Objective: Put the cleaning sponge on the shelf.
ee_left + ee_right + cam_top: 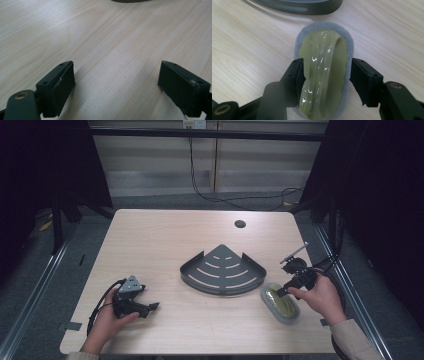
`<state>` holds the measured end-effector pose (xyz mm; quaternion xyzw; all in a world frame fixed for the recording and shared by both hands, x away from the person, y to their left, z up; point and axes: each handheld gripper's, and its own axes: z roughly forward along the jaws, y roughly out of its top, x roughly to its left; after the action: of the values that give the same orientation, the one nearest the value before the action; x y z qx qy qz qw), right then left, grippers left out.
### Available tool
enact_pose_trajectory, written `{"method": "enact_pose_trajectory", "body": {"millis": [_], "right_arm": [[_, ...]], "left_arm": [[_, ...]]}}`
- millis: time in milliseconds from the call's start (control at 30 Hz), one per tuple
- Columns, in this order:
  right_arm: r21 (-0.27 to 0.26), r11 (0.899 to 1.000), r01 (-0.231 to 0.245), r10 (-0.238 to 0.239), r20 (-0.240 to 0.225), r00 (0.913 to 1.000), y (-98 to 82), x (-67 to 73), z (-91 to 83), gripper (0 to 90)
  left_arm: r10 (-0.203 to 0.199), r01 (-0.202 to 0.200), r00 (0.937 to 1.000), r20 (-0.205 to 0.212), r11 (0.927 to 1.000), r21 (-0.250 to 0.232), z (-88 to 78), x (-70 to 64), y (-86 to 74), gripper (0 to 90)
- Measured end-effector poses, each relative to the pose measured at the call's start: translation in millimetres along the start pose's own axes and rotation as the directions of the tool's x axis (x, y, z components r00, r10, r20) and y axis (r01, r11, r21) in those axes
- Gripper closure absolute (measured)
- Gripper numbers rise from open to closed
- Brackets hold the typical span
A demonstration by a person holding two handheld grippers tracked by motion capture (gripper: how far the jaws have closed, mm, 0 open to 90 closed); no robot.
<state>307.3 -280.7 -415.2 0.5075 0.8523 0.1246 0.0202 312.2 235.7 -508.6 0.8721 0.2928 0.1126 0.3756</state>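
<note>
Light wood table point(165, 235), dark grey fan-shaped slotted corner rack point(223, 270) at centre, small round hole point(240, 224) far right of it, black cables point(235, 197) on the floor beyond. Left gripper point(116, 85) sits near-left on bare wood, jaws spread wide with nothing between, well apart from the rack. Right gripper point(326, 76) near-right over the oval grey sponge with glossy yellow-green handle point(323, 72), just beside the rack's right corner, jaws either side of it, left one touching the handle, right one at the foam edge, grip unclear
</note>
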Motion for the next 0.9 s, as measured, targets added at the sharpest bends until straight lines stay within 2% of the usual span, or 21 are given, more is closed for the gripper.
{"method": "enact_pose_trajectory", "body": {"millis": [533,567,633,733,767,900], "right_arm": [[0.037,0.999,0.033,-0.033,0.000,0.9995,-1.2,5.1,8.4,55.9],[0.052,0.998,0.032,-0.032,-0.001,0.9995,-1.8,6.1,11.0,62.8],[0.056,0.998,0.033,-0.034,0.004,0.9994,-1.9,6.8,11.7,67.2],[0.056,0.998,0.031,-0.031,0.011,0.9994,-1.8,7.3,10.6,70.6],[0.047,0.998,0.036,-0.038,0.029,0.9988,-1.2,6.8,9.1,70.9],[0.025,0.999,0.033,-0.033,0.015,0.9993,-0.1,5.4,3.1,71.1]], "left_arm": [[0.000,0.000,1.0000,0.000,1.0000,0.000,0.0,0.0,0.0,13.3],[0.000,0.000,1.0000,0.000,1.0000,0.000,0.0,0.0,0.0,13.3],[0.000,0.000,1.0000,0.000,1.0000,0.000,0.0,0.0,0.0,13.3],[0.000,0.000,1.0000,0.000,1.0000,0.000,0.0,0.0,0.0,13.3],[0.000,0.000,1.0000,0.000,1.0000,0.000,0.0,0.0,0.0,13.3],[0.000,0.000,1.0000,0.000,1.0000,0.000,0.0,0.0,0.0,13.3]]}}
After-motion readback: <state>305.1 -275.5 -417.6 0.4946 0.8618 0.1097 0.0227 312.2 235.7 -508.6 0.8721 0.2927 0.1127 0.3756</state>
